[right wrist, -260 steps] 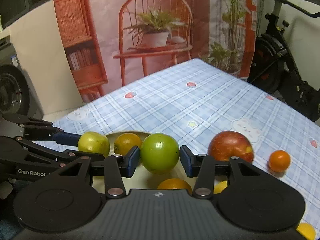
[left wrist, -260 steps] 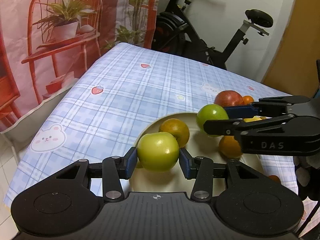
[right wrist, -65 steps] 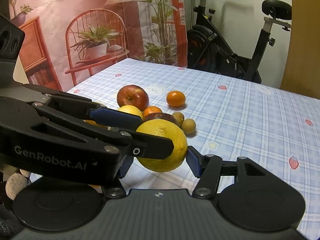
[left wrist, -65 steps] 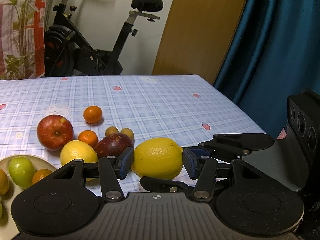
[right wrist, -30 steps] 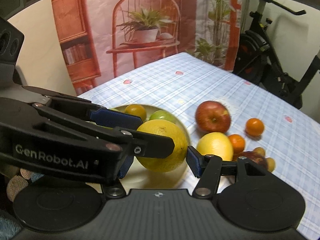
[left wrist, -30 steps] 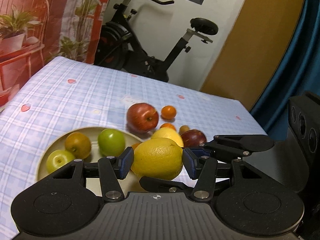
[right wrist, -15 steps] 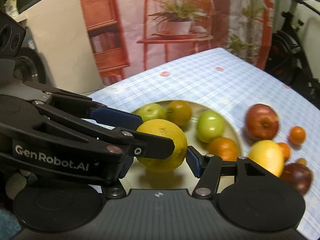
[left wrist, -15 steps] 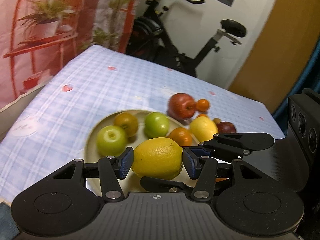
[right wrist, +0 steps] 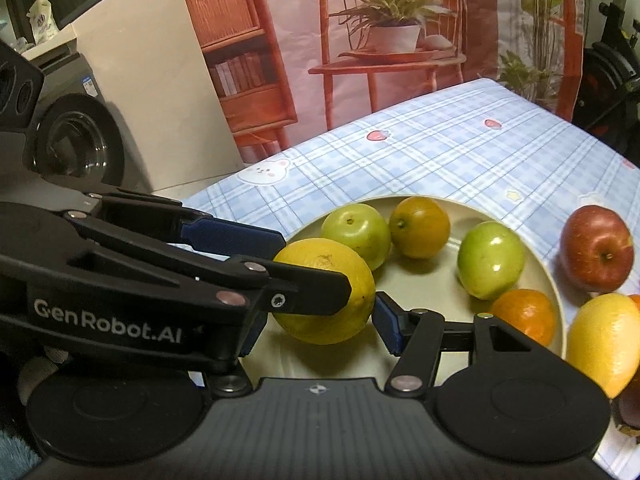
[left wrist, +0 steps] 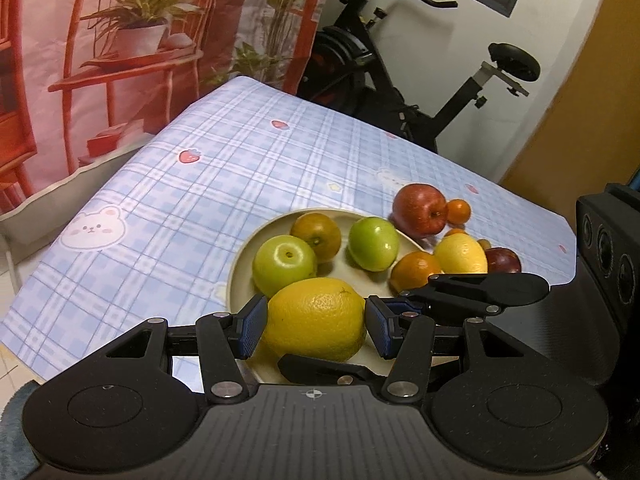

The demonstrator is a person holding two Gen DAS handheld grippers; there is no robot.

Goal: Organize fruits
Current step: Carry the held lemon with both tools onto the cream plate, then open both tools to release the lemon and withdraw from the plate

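I've got the big yellow citrus [left wrist: 316, 318] pinched by both tools at once, held over the near part of the plate [left wrist: 240, 268]; whether it touches the plate I can't tell. Left gripper [left wrist: 316, 325]: blue pads on either side of the fruit, clenched on it. Right gripper [right wrist: 320, 322]: one pad pressed on the fruit's right side, the other hidden behind the left tool's finger, which crosses in front; I read it as clamped on the same fruit.

Left to right in the left wrist view: checked tablecloth [left wrist: 168, 208] with a bear print, then the plate. On the plate: yellow-green apple [left wrist: 284, 260], dull orange [left wrist: 316, 231] touching it behind, green apple [left wrist: 374, 243], small orange [left wrist: 416, 270] at the right rim. Off the plate to the right: lemon [left wrist: 460, 255] just beside the rim, red apple [left wrist: 419, 210] behind, mandarin [left wrist: 458, 211] touching it, dark red fruit [left wrist: 503, 261] furthest right.

Exercise bike [left wrist: 420, 92] beyond the table.
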